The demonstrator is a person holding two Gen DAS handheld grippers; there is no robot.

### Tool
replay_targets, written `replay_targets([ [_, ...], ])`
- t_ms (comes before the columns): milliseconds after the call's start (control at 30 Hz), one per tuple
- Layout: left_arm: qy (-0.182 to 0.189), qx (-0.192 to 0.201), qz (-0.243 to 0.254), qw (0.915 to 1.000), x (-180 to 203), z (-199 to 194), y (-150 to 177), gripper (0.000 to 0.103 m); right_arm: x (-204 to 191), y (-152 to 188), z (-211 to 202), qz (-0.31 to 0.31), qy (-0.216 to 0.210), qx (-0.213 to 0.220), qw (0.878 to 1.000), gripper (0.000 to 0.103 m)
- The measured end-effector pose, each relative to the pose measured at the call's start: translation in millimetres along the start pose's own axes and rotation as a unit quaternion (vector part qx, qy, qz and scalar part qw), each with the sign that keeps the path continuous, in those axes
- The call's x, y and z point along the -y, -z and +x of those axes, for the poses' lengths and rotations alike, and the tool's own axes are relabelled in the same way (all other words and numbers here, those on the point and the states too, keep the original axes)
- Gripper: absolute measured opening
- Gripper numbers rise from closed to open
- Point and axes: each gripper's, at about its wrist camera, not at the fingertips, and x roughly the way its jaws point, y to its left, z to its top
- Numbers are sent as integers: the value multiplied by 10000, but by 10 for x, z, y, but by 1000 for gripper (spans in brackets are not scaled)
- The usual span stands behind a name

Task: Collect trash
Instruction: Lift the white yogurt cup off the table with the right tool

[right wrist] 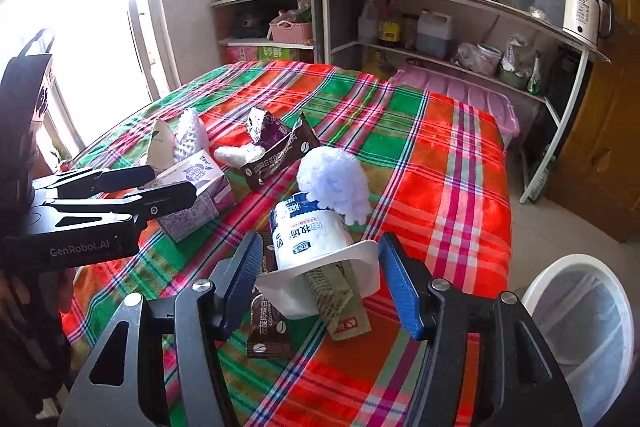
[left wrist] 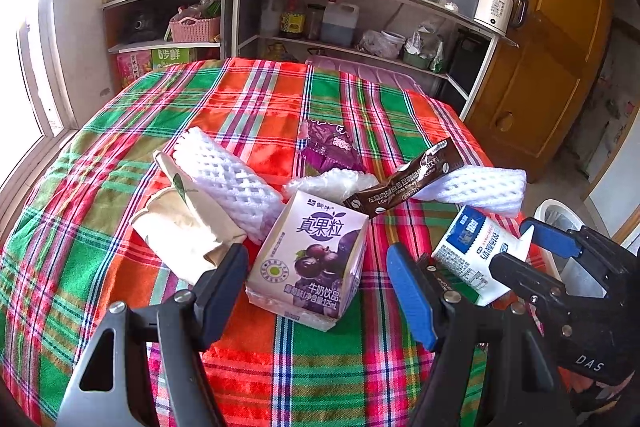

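Trash lies on a plaid tablecloth (left wrist: pixel 120 155). My left gripper (left wrist: pixel 320 283) is open, its fingers on either side of a purple milk-drink carton (left wrist: pixel 312 259), also in the right wrist view (right wrist: pixel 196 195). My right gripper (right wrist: pixel 320 279) is open around a white yogurt cup (right wrist: pixel 308 239) lying on its side with a green packet (right wrist: pixel 340 303) in its mouth; the cup also shows in the left wrist view (left wrist: pixel 472 251). Nearby are white foam nets (left wrist: pixel 228 179) (right wrist: pixel 336 183), a brown coffee sachet (left wrist: pixel 404 183), a purple wrapper (left wrist: pixel 328 147) and a crushed paper cup (left wrist: pixel 184 223).
A white trash bin (right wrist: pixel 584 323) stands on the floor right of the table. A second brown sachet (right wrist: pixel 268 327) lies under the yogurt cup. Shelves with cookware and bottles (left wrist: pixel 360 7) line the far wall. A window (right wrist: pixel 80 27) is on the left.
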Motion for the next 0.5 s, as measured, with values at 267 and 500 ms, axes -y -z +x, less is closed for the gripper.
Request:
replay_targets([
  [267, 13, -81, -29, 10000, -26, 26, 38, 74, 36, 188, -349, 431, -48, 376, 9984, 29],
  [500, 76, -85, -64, 9999, -33, -1, 92, 74, 20, 403, -477, 764, -95, 213, 9968, 29],
])
